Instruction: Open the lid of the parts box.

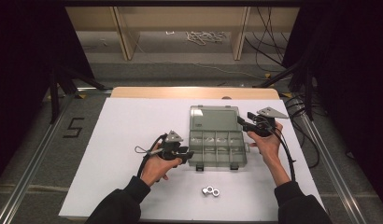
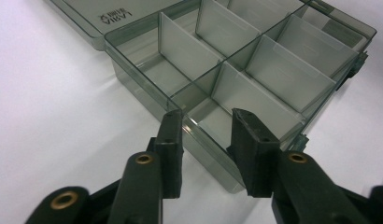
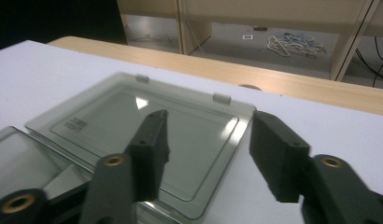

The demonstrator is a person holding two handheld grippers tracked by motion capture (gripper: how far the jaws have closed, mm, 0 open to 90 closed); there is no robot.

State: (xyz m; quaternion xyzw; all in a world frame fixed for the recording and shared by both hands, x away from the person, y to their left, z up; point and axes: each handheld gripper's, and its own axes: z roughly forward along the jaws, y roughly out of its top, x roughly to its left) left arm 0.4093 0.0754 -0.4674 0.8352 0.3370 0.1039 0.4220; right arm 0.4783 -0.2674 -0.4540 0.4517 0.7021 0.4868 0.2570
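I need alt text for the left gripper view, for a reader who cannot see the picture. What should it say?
An open left gripper points its two black jaws at the near corner of a clear grey plastic box with empty compartments. The box's lid lies open flat behind it, and the box sits on a white table.

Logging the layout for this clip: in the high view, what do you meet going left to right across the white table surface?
Left gripper → open compartment box → right gripper. The metal pieces lie nearer, below the box, so they are left out.
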